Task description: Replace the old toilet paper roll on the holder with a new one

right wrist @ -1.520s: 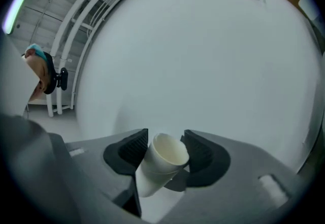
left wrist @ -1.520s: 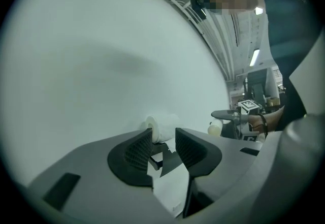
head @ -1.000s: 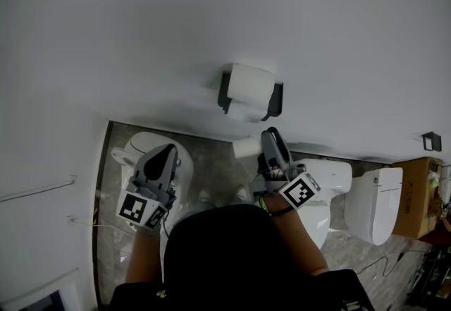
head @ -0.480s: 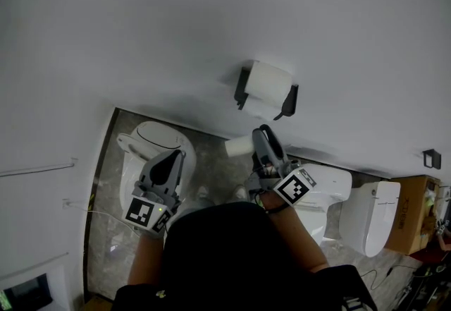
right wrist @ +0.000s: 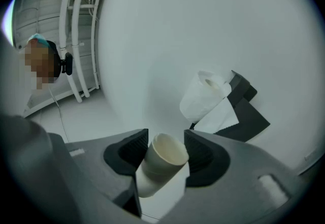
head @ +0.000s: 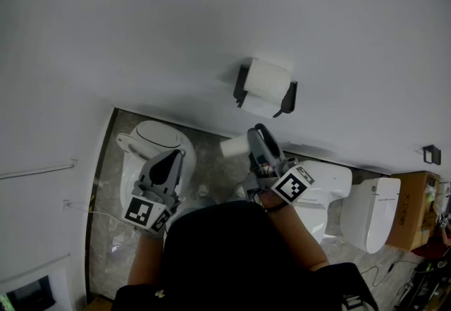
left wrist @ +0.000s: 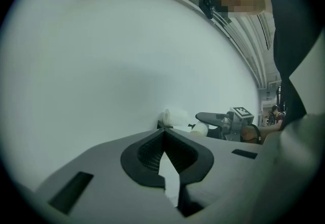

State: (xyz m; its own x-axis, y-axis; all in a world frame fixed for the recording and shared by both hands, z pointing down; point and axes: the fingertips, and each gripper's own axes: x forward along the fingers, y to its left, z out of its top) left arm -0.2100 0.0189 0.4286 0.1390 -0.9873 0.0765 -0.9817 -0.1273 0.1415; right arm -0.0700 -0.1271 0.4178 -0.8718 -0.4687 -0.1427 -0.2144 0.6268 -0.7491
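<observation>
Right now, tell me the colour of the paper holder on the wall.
The holder is black, or very dark grey; clearest in the right gripper view.

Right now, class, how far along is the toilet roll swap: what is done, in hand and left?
Done, it seems: a full roll sits on the black holder, a sheet hanging. In hand: the right gripper clamps the bare cardboard tube; the left gripper is shut and empty. Left: probably just disposing of the tube.

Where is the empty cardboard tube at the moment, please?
The cardboard tube sits clamped in the right gripper, in its view below and left of the paper roll on the wall holder.
</observation>
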